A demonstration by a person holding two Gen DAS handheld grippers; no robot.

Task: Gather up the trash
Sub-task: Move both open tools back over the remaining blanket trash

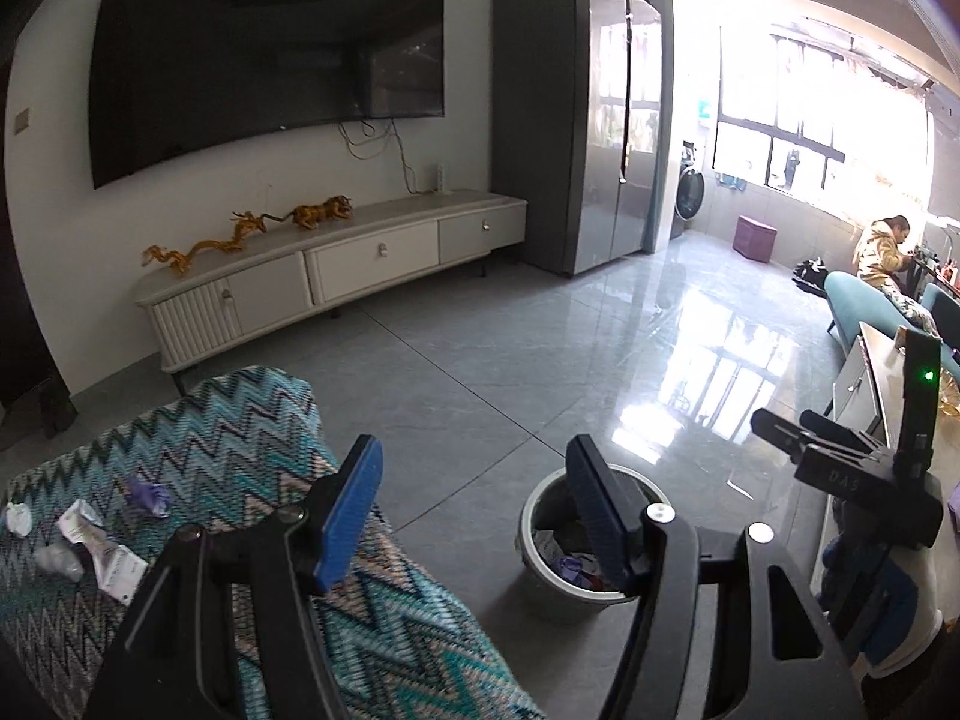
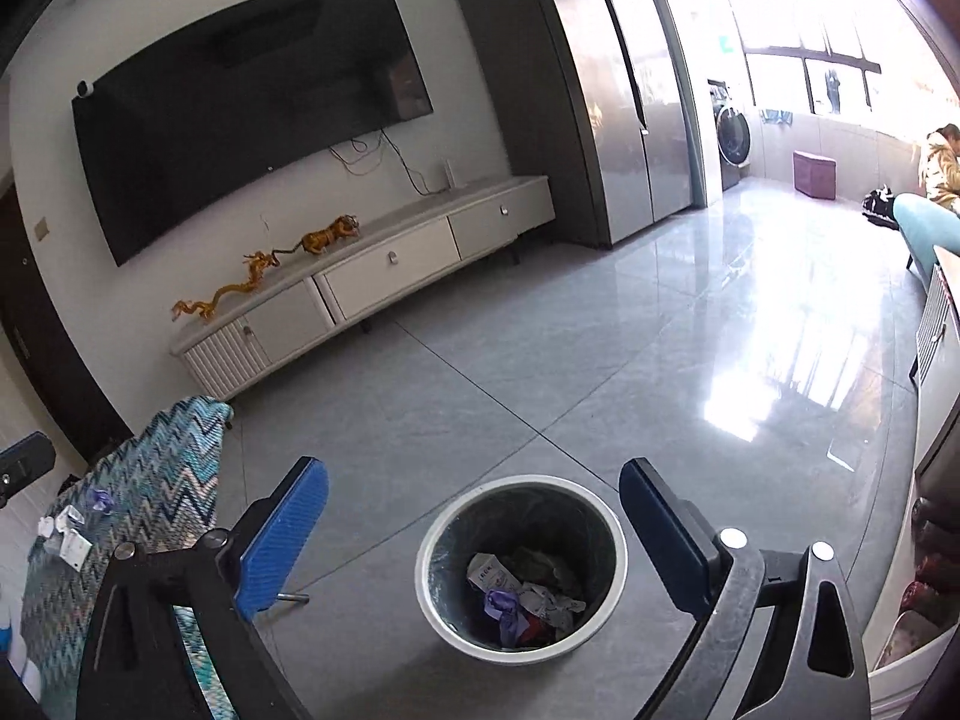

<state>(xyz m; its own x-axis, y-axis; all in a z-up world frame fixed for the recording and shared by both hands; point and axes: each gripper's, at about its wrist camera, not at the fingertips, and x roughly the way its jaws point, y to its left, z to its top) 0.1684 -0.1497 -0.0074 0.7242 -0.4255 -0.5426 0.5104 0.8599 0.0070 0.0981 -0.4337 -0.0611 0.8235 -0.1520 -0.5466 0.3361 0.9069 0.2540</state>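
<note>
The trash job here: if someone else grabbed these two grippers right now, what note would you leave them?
Left gripper: open, empty, between the zigzag cloth and the bin.
Right gripper: open, empty, above the bin on the floor.
Done: some crumpled paper and a purple scrap already lie in the bin.
Left: on the cloth, a purple wad, white paper pieces and a small white ball.
Probably next: pick those up one by one and drop them in the bin.

I can read just one marking: "DAS" on the black right hand-held gripper [image 1: 840, 450], right of the bin [image 1: 534, 516].
</note>
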